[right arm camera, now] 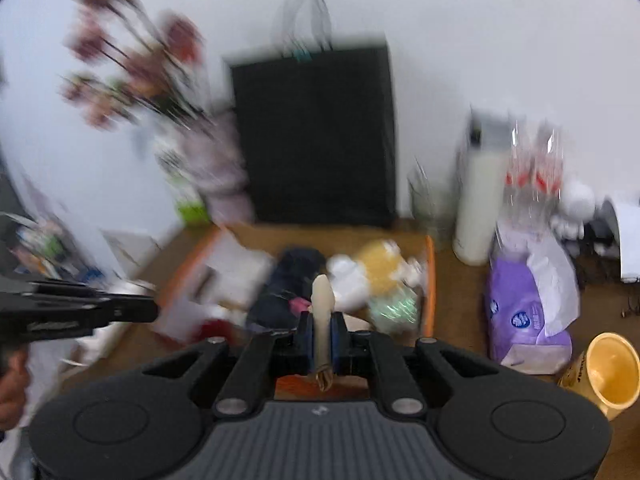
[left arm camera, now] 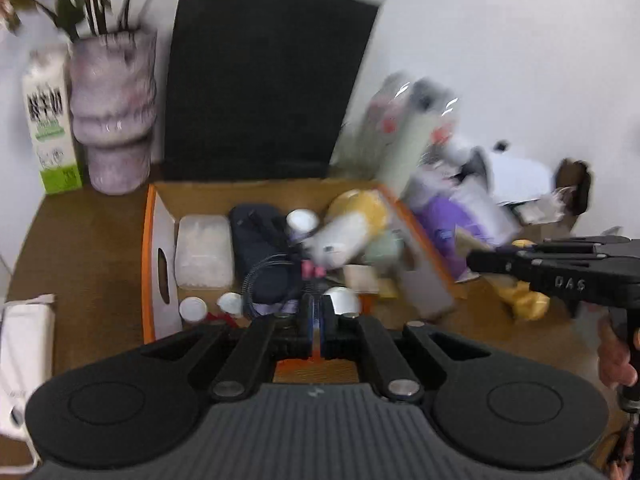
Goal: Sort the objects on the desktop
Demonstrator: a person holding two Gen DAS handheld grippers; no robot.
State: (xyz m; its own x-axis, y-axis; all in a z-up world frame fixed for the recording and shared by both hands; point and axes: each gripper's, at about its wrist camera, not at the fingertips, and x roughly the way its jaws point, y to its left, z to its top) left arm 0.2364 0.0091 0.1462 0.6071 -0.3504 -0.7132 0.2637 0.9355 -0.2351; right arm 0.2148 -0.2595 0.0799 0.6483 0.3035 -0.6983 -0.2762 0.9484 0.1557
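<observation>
An orange-rimmed cardboard box (left arm camera: pixel 149 240) on the brown desk holds several items: a clear plastic case (left arm camera: pixel 204 252), a dark pouch (left arm camera: pixel 264 248), a white and yellow plush toy (left arm camera: pixel 352 224) and small white lids. My left gripper (left arm camera: pixel 318 320) is shut and empty above the box's near edge. My right gripper (right arm camera: pixel 322 332) is shut on a beige stick-like object (right arm camera: pixel 322 308), held upright above the box (right arm camera: pixel 430 280). The right gripper also shows from the side in the left wrist view (left arm camera: pixel 480 258).
A black paper bag (left arm camera: pixel 264 80) stands behind the box. A vase of flowers (left arm camera: pixel 114 112) and a milk carton (left arm camera: pixel 50 120) are at back left. A purple tissue pack (right arm camera: pixel 524 308), a white bottle (right arm camera: pixel 478 208) and a yellow mug (right arm camera: pixel 608 372) are on the right.
</observation>
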